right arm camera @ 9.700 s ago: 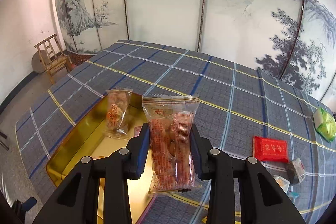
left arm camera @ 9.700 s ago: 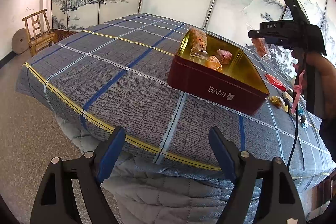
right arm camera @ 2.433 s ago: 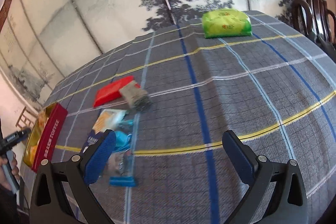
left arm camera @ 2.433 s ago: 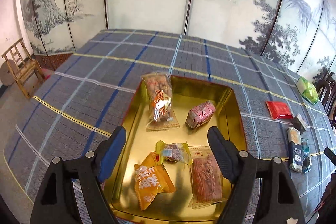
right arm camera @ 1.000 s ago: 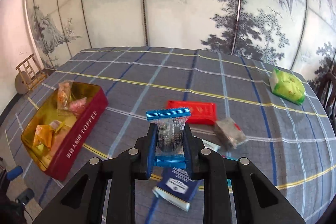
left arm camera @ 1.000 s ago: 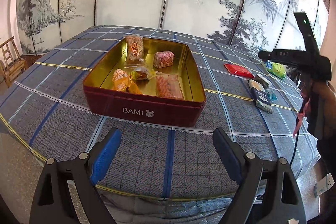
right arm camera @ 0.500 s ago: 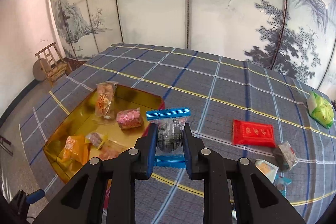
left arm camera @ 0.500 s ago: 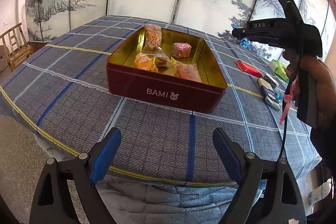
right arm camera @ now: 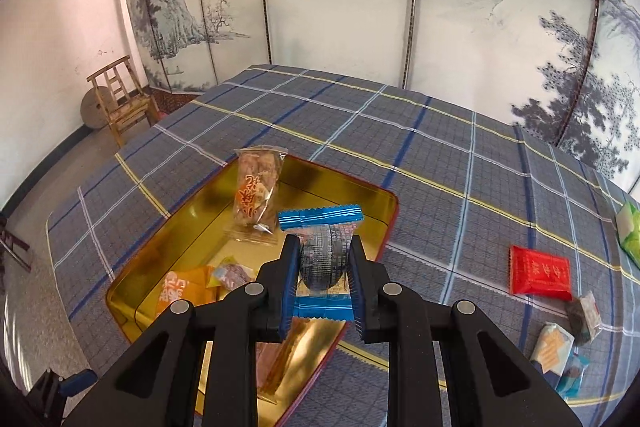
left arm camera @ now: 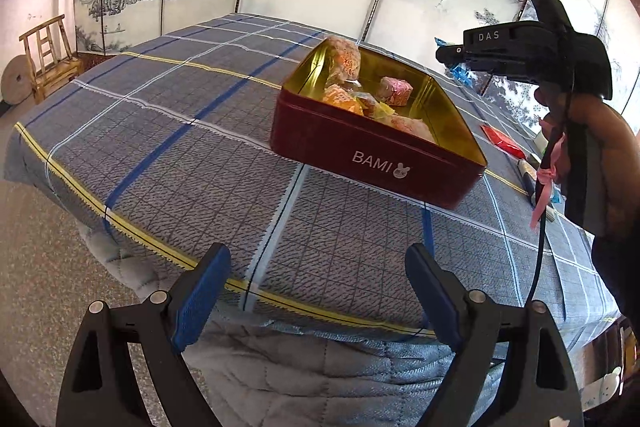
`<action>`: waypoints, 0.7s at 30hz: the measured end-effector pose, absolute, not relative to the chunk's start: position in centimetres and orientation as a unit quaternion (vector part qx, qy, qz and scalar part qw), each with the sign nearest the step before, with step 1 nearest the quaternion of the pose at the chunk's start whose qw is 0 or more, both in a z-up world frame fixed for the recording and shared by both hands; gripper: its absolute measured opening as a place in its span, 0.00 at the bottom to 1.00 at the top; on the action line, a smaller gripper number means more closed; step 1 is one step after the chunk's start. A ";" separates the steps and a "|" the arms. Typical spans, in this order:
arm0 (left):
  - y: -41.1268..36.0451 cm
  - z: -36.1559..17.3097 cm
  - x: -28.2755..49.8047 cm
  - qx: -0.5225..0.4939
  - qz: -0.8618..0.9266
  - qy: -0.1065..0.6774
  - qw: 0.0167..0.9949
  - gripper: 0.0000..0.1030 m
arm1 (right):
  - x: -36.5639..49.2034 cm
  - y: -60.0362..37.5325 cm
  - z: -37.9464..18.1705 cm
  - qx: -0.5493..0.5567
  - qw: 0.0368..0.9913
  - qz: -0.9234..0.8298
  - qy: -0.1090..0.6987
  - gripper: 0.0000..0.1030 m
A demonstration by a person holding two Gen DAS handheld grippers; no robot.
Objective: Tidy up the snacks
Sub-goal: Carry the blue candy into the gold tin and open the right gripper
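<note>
The right claw [right arm camera: 323, 267] grips the blue-ended snack [right arm camera: 324, 259] above the tin [right arm camera: 168, 243] for dropping; left claw [left arm camera: 316, 291] waits open

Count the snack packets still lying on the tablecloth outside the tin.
5 visible in the right wrist view, all right of the tin: green packet, red packet, dark clear-wrapped one, white-and-orange one, blue one. More may be hidden.

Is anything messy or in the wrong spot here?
A few snacks still lie loose on the tablecloth outside the tin: a red packet and small wrapped ones near the table's edge. The right hand-held gripper holds a blue-ended snack above the tin. Nothing looks spilled or broken.
</note>
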State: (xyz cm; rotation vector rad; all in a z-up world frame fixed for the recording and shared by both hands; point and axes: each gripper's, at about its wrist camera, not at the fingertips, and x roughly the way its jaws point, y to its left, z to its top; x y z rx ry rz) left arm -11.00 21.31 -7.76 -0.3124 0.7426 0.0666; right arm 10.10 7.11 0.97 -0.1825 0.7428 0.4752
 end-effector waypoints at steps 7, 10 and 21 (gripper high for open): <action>21.5 -7.9 -11.7 -0.149 0.033 0.354 0.923 0.83 | 10.8 8.5 -0.1 -0.092 0.891 0.231 0.380 0.24; 21.6 -8.0 -11.8 -0.153 0.035 0.353 0.922 0.83 | 11.2 8.5 -0.6 -0.091 0.887 0.230 0.390 0.24; 21.0 -7.9 -11.6 -0.136 0.038 0.360 0.922 0.84 | 11.3 9.4 -1.9 -0.102 0.874 0.238 0.411 0.24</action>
